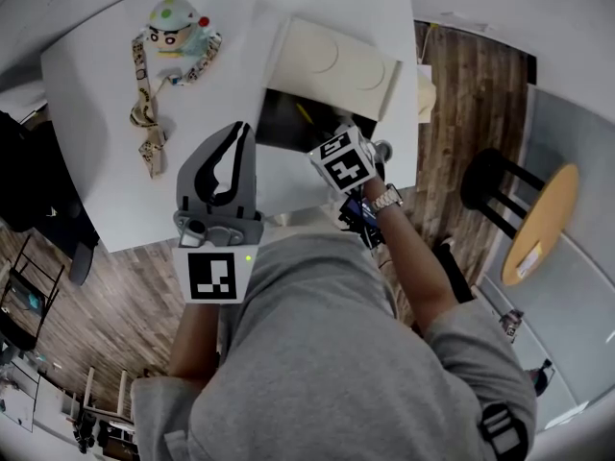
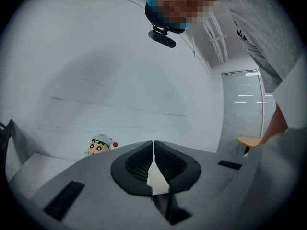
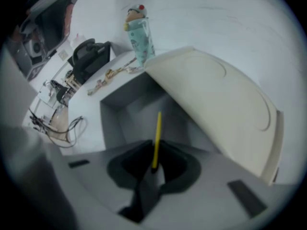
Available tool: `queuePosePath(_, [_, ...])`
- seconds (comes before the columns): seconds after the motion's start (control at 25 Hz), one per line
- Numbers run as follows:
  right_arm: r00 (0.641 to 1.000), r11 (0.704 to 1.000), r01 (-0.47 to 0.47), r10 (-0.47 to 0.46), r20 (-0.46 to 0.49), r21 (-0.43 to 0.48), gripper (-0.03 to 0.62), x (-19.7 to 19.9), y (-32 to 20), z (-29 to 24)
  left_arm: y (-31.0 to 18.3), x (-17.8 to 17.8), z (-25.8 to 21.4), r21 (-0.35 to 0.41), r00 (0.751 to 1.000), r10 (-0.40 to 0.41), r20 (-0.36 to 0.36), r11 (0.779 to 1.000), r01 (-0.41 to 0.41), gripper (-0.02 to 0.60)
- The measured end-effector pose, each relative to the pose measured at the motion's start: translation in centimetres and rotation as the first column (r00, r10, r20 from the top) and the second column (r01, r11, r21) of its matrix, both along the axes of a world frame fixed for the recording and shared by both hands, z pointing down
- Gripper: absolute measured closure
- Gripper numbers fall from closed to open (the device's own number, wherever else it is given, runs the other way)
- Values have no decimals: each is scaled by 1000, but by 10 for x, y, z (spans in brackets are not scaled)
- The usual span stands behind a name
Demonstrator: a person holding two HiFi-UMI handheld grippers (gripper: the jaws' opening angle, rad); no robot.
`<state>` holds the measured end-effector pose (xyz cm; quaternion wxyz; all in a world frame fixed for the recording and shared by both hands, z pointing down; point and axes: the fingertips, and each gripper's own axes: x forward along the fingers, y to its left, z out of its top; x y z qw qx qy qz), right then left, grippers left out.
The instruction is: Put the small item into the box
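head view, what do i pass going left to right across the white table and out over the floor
pale green cartoon-character bottle → open box with cream lid → black stool → round wooden side table

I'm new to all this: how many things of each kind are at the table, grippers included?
Grippers: 2 (left gripper, right gripper)
Box: 1
Yellow stick: 1
Cartoon bottle: 1
Lanyard: 1
Total: 6
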<state>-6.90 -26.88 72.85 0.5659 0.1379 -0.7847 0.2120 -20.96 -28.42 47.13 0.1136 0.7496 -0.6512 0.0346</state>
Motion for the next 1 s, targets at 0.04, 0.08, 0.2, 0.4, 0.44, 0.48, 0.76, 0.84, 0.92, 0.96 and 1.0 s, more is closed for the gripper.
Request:
queuePosePath(0.04, [1000, 1000, 2, -2, 0, -1, 528, 0, 0, 1, 0, 0, 1, -1, 1000, -2, -1, 1000, 2, 540])
queuePosePath(0.08, [1000, 1000, 3, -3, -1, -2, 528, 0, 0, 2, -1, -1, 1, -1, 1000, -5, -3, 1000, 5, 540])
queuePosePath(0.2, [1000, 1000, 6, -6, 4, -5, 528, -1, 0, 2, -1, -1, 2, -7, 1000, -11, -7, 1000, 11, 540])
queuePosePath(0.4, [1000, 1000, 3, -3, 11, 2, 526, -1, -1, 1, -3, 3, 0, 3, 1000, -12, -7, 1000, 12, 540])
queuePosePath(0.44, [1000, 1000, 3, -3, 12, 6, 526, 0, -2, 0, -3, 4, -1, 5, 1000, -11, -7, 1000, 11, 540])
queuePosePath(0.48, [1000, 1000, 1, -1, 14, 9, 524, 0, -2, 0, -2, 6, -1, 7, 1000, -8, -6, 1000, 8, 540])
queuePosePath(0.76, [1000, 999, -13, 12, 22, 29, 510, 5, -5, -7, 1, 11, -5, 12, 1000, -6, 2, 1000, 6, 540])
queuePosePath(0.84, [1000, 999, -12, 11, 29, 43, 511, 5, -6, -11, 2, 12, -6, 15, 1000, -6, 7, 1000, 6, 540])
queuePosePath(0.92, [999, 998, -15, 13, 42, 54, 511, 5, -7, -16, 3, 13, -8, 18, 1000, -8, 9, 1000, 8, 540])
queuePosePath(0.96, [999, 998, -18, 15, 49, 57, 512, 5, -7, -18, 4, 15, -9, 23, 1000, -9, 10, 1000, 8, 540])
queuePosePath(1.0, [998, 998, -22, 19, 56, 59, 519, 5, -7, -21, 5, 16, -11, 26, 1000, -8, 11, 1000, 8, 540])
